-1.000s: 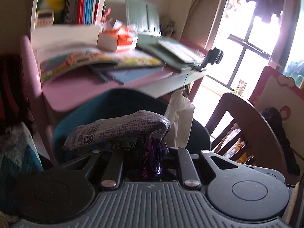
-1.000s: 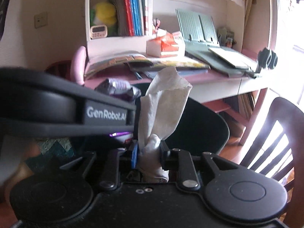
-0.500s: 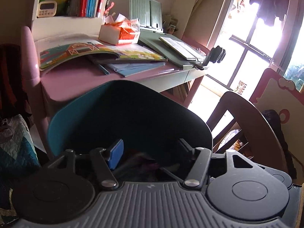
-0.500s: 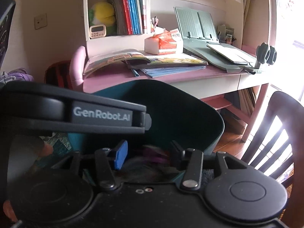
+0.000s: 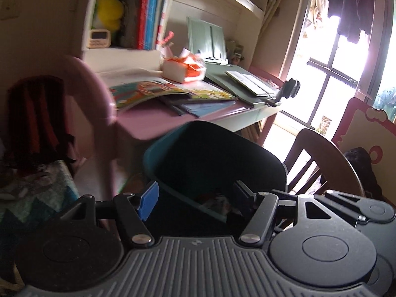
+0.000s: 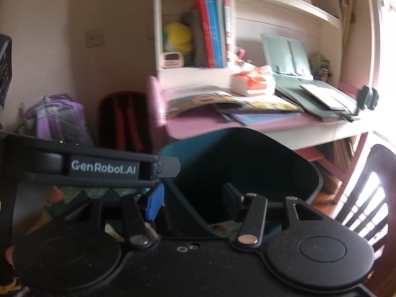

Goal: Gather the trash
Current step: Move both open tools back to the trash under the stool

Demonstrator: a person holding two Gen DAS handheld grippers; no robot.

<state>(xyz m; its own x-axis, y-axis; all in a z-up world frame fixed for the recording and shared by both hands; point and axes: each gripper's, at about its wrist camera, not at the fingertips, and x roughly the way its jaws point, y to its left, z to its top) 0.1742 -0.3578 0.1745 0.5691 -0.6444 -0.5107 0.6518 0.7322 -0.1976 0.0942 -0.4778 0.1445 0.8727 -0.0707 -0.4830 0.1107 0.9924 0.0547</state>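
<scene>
Left wrist view. Left of the left gripper, a dark red backpack stands against the wall above a patterned quilt. The jaws stand apart with nothing between the pads; they have just been opening. Directly ahead of and below the fingers is the teal bin, its dark mouth facing the camera; some crumpled trash shows dimly at its bottom, between the fingertips. Beyond the bin, a pink desk carries an open picture book and a white-and-orange tissue box. To the right stands a dark wooden chair.

Right wrist view. At far left, a purple backpack; nearer, the body of the left gripper crosses the frame, labelled "GenRobot.AI". The right gripper points downward at the bin, jaws likewise apart and empty, having just been opening. Above the left fingers, a shelf holds upright red and blue books whose spines cannot be read, a yellow plush and a small clock. The chair is right of the fingers.
</scene>
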